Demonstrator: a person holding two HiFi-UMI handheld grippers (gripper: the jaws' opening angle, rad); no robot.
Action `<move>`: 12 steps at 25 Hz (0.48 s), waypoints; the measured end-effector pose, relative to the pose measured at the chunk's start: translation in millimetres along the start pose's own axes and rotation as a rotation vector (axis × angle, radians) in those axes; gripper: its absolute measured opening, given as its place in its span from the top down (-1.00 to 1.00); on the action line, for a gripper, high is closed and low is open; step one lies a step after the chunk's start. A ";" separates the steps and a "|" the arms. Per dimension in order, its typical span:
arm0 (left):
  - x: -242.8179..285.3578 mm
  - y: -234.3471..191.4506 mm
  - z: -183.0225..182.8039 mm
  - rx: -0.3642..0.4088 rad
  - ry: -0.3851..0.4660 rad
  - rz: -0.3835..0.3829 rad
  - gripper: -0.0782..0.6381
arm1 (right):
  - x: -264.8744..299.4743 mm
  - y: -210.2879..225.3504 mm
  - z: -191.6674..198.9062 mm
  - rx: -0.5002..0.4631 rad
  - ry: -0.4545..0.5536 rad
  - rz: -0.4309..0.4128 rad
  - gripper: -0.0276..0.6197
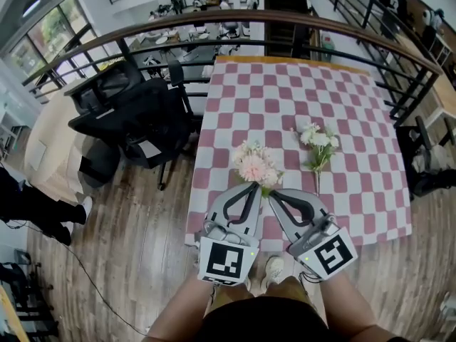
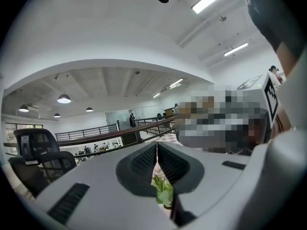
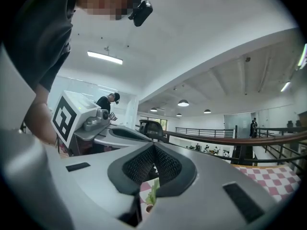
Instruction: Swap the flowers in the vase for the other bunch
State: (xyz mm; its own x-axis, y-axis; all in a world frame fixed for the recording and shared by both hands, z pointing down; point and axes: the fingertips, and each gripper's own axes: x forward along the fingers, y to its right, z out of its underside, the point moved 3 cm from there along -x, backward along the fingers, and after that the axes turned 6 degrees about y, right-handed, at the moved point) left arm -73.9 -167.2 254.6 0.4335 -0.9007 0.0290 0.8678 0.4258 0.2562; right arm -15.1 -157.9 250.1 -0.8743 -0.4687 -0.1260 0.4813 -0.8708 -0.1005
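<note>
A bunch of pink and cream flowers (image 1: 254, 165) stands near the front of the pink-checked table (image 1: 356, 112); its vase is hidden beneath the blooms and my grippers. A second bunch of white flowers (image 1: 318, 142) lies flat on the cloth to the right, stems toward me. My left gripper (image 1: 254, 186) is shut and empty, its tip just short of the pink blooms. My right gripper (image 1: 273, 193) is beside it, also shut and empty. Both gripper views tilt upward; green leaves (image 2: 163, 193) show below the left's closed jaws, and a leaf (image 3: 152, 192) below the right's.
Black office chairs (image 1: 135, 112) stand on the wooden floor left of the table. A dark railing (image 1: 285, 18) curves behind the table's far edge and down its right side. The table's near edge is right under my grippers.
</note>
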 end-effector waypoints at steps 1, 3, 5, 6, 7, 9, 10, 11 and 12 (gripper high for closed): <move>1.2 -0.2 -2.9 0.011 0.008 -0.003 0.76 | 0.2 0.9 -2.5 -0.002 0.007 -0.001 0.82; 2.1 -0.1 -7.9 0.020 0.022 -0.010 0.76 | -0.9 2.4 -4.9 0.001 0.017 0.001 0.82; 1.8 0.3 -12.8 0.018 0.035 -0.016 0.76 | -3.0 3.5 -5.0 0.015 0.023 0.003 0.82; 1.5 0.5 -15.4 0.018 0.042 -0.017 0.76 | -3.9 3.6 -5.1 0.017 0.021 0.000 0.82; 1.4 0.9 -18.1 0.017 0.051 -0.016 0.76 | -4.8 3.5 -5.4 0.015 0.016 -0.005 0.82; 0.9 2.7 -23.7 0.002 0.074 -0.008 0.76 | -5.7 4.0 -8.6 0.006 0.017 -0.010 0.82; 0.5 3.5 -26.1 -0.010 0.085 -0.003 0.76 | -5.5 5.1 -11.1 0.004 0.023 -0.007 0.82; 0.1 3.6 -28.3 -0.019 0.093 -0.001 0.76 | -4.9 6.5 -13.6 0.004 0.029 -0.004 0.82; -0.2 2.9 -30.4 -0.025 0.098 0.001 0.76 | -4.1 8.0 -16.4 0.003 0.034 -0.001 0.82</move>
State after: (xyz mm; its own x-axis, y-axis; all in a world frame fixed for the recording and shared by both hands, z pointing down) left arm -64.1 -163.1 226.0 0.4546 -0.8883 -0.0660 0.8728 0.4294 0.2319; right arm -6.7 -160.5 233.5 -0.8719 -0.4629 -0.1596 0.4805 -0.8715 -0.0979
